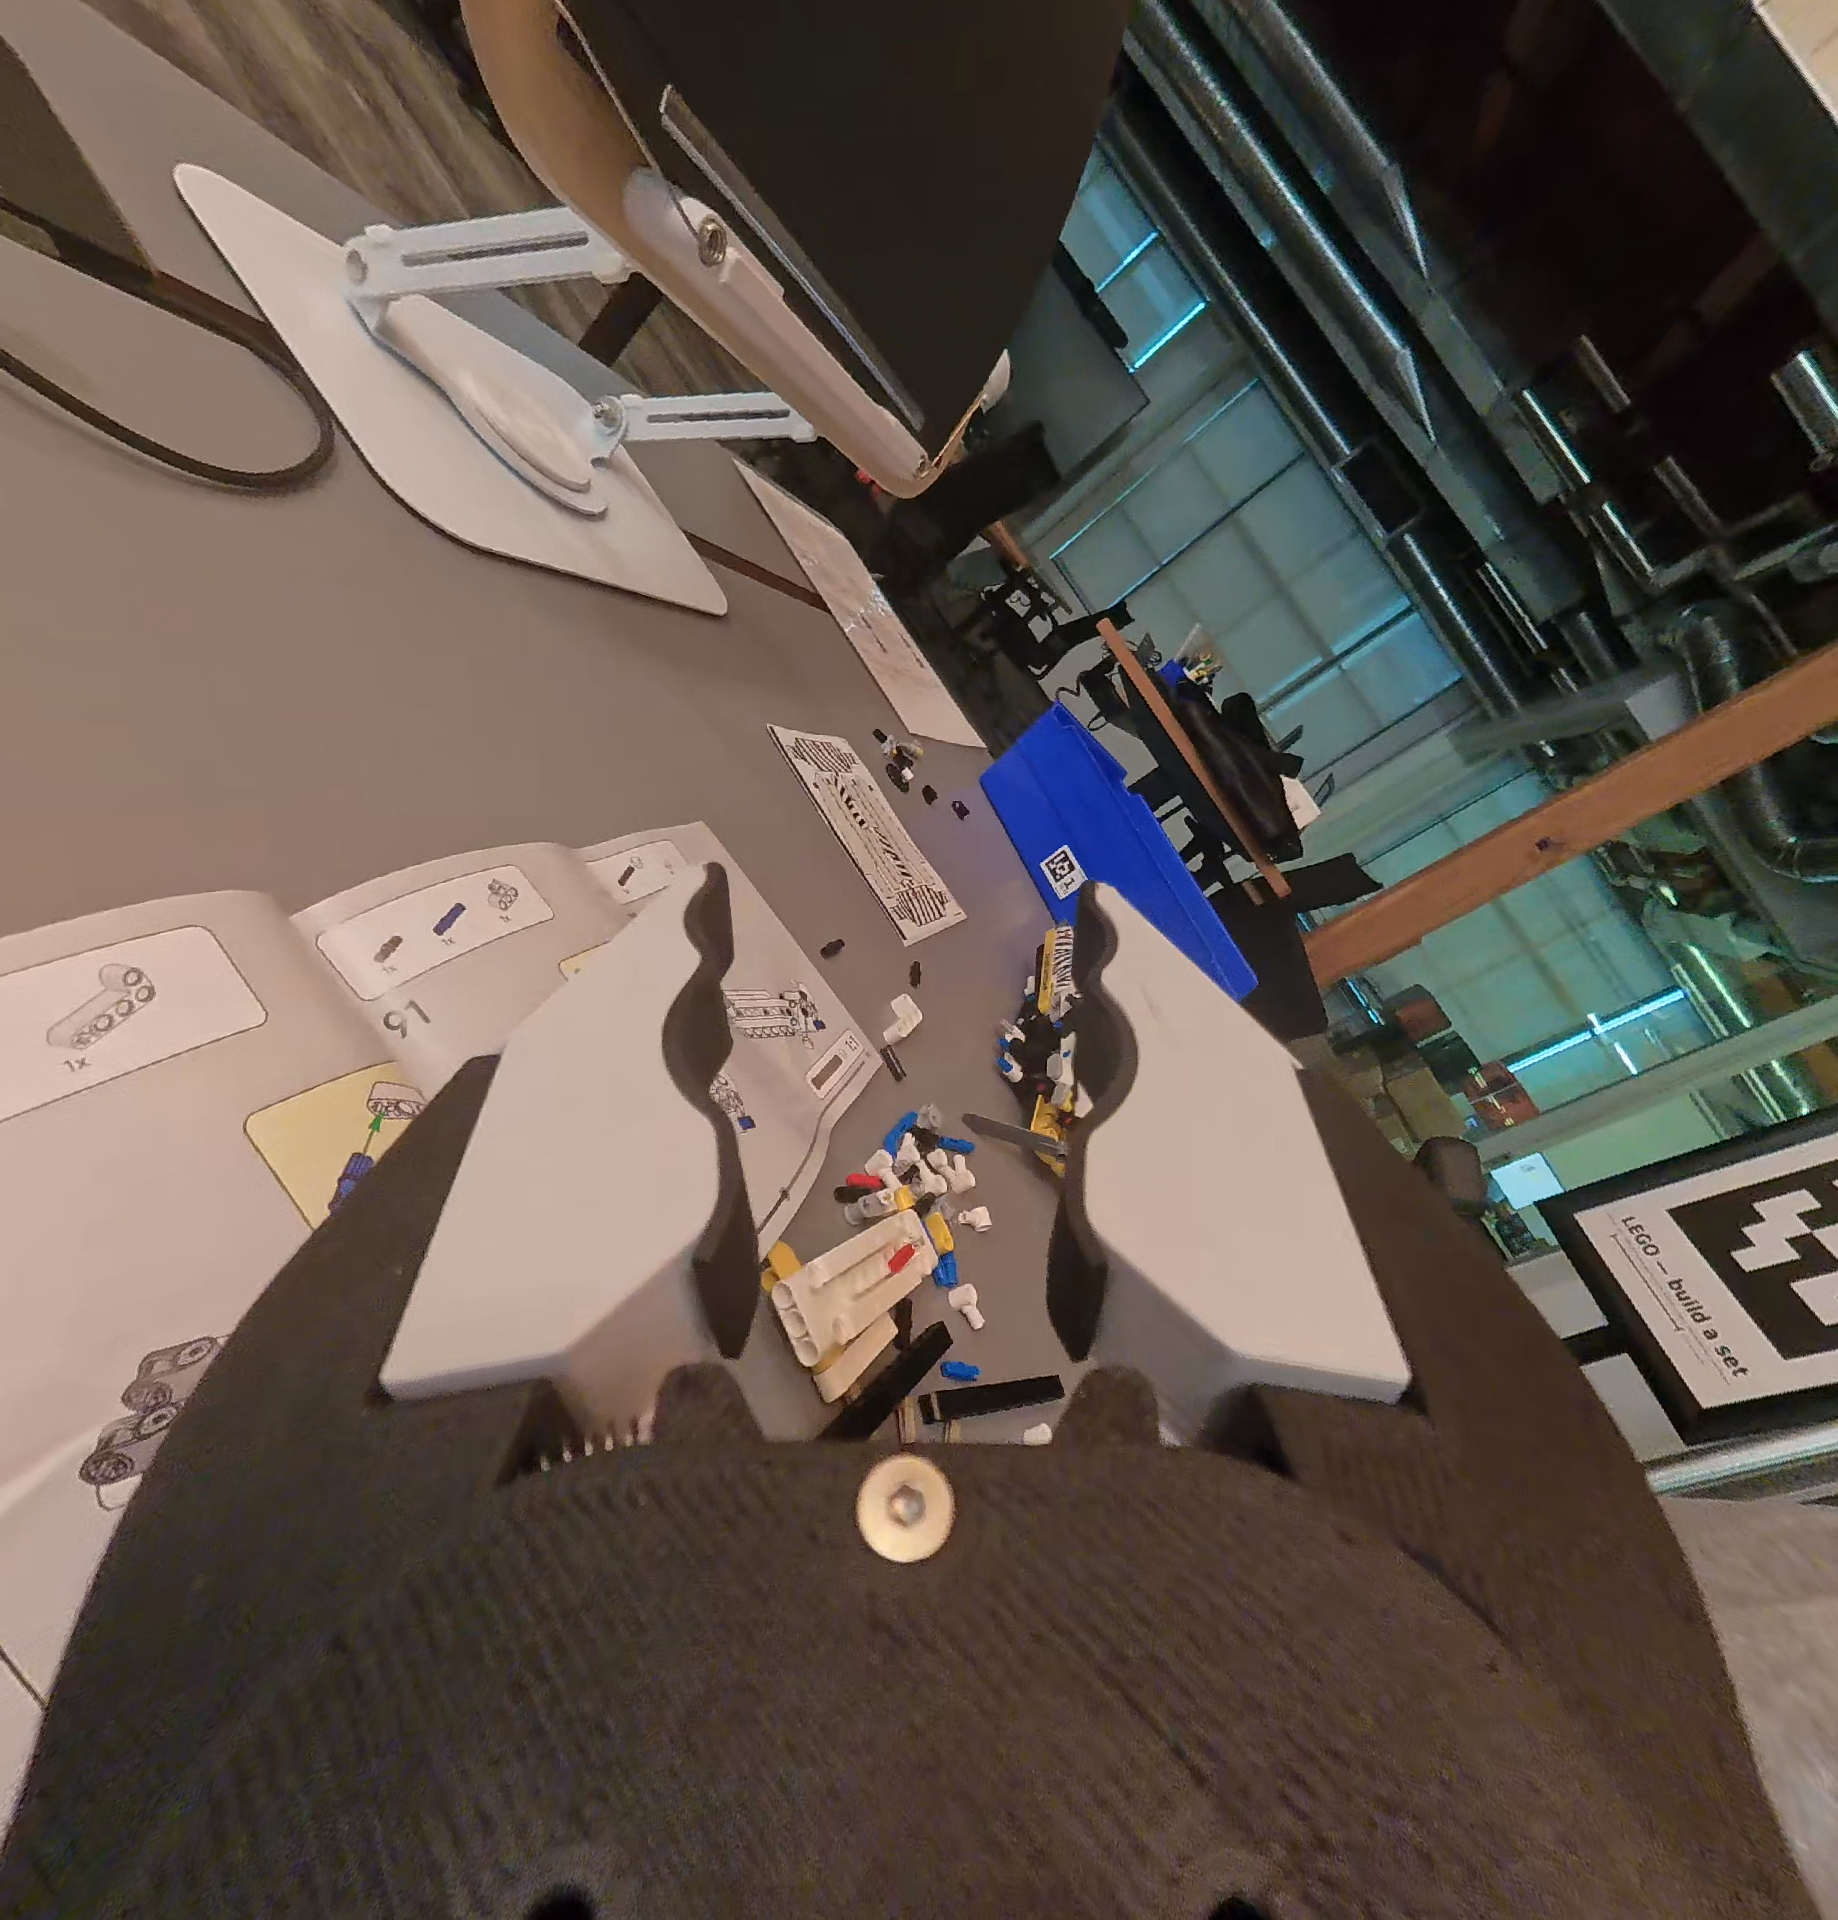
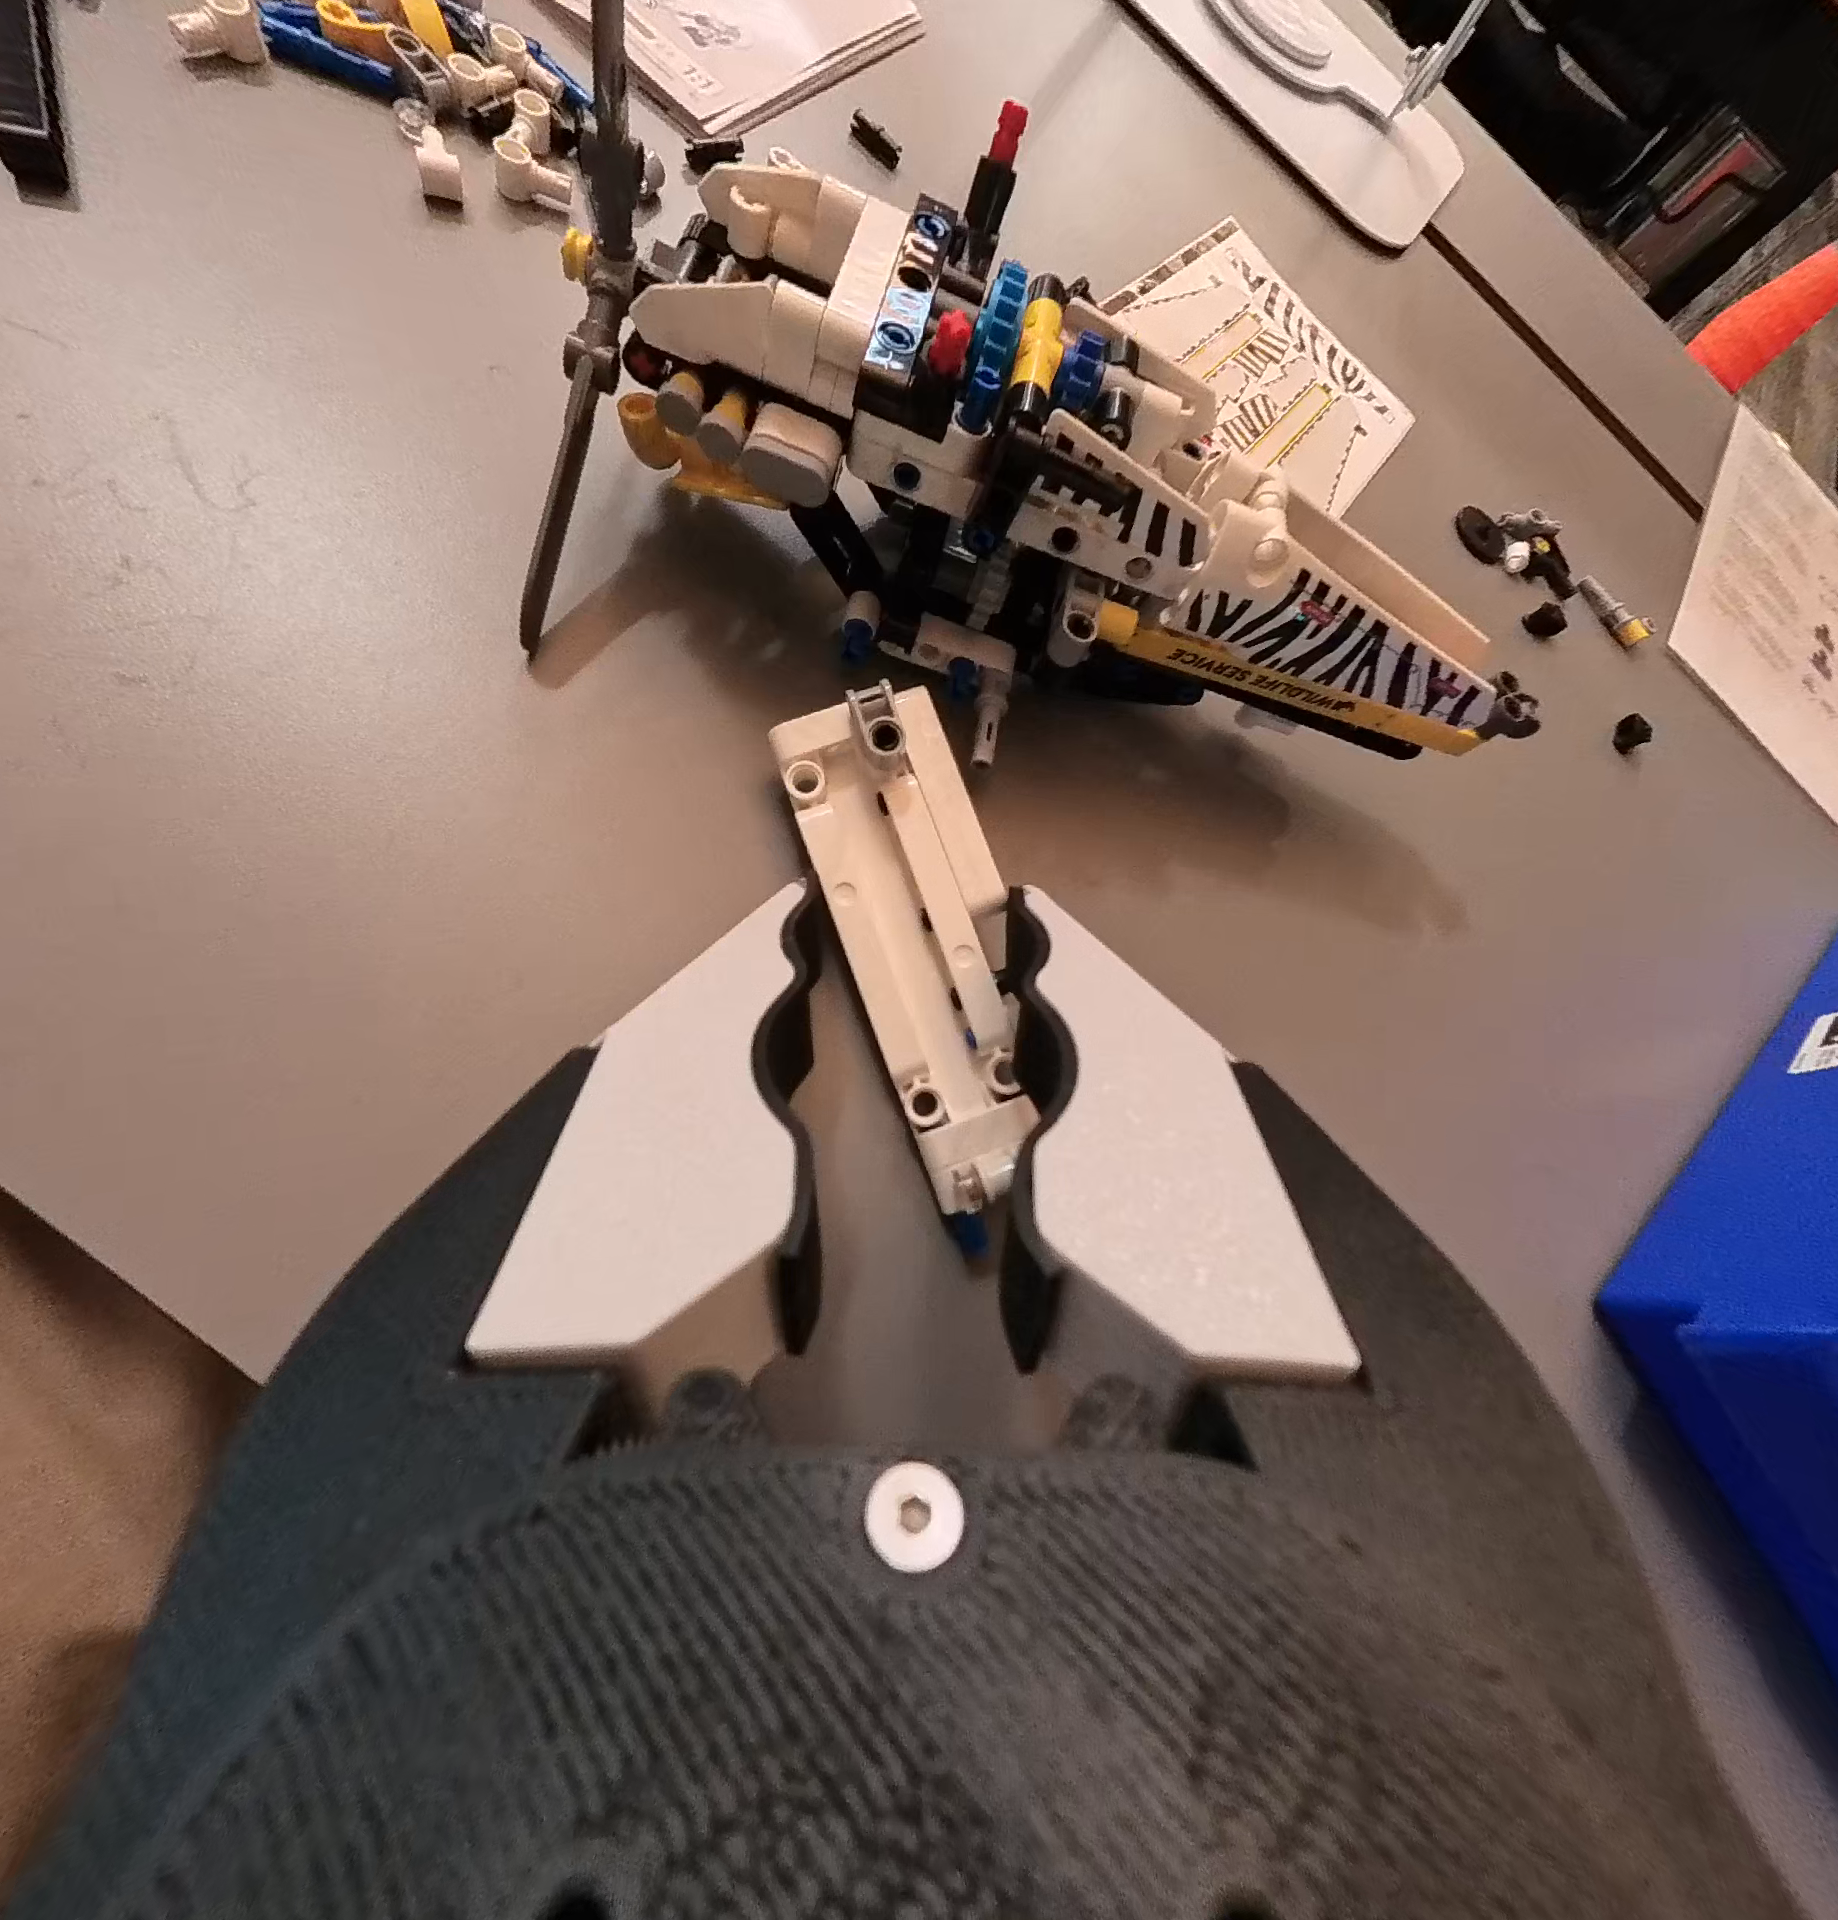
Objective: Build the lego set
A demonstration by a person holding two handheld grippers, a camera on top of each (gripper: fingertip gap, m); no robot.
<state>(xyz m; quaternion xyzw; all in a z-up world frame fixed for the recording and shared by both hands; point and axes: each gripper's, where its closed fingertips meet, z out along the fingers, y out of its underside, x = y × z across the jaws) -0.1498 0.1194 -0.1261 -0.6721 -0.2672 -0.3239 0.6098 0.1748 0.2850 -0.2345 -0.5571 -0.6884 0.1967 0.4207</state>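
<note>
A partly built white, black and yellow lego plane (image 2: 998, 447) with zebra-striped panels and a grey propeller (image 2: 593, 312) lies on the grey table (image 2: 271, 623). My right gripper (image 2: 913, 899) is shut on a long white panel assembly (image 2: 894, 883) and holds it just in front of the plane's underside. My left gripper (image 1: 902, 894) is open and empty above a pile of loose pieces (image 1: 915, 1174) and another white panel assembly (image 1: 863, 1288). The plane also shows in the left wrist view (image 1: 1045, 1018), past the right fingertip. The open instruction booklet (image 1: 167, 1039) lies to the left.
A blue bin (image 2: 1777, 1299) stands at the right, also in the left wrist view (image 1: 1102, 842). A sticker sheet (image 2: 1279, 353) lies behind the plane. Small dark pieces (image 2: 1538, 561) and a paper (image 2: 1788, 644) lie at the right. A monitor stand base (image 1: 427, 395) and cable (image 1: 219, 457) sit farther back. Tip to tip, the grippers are about 40 cm apart.
</note>
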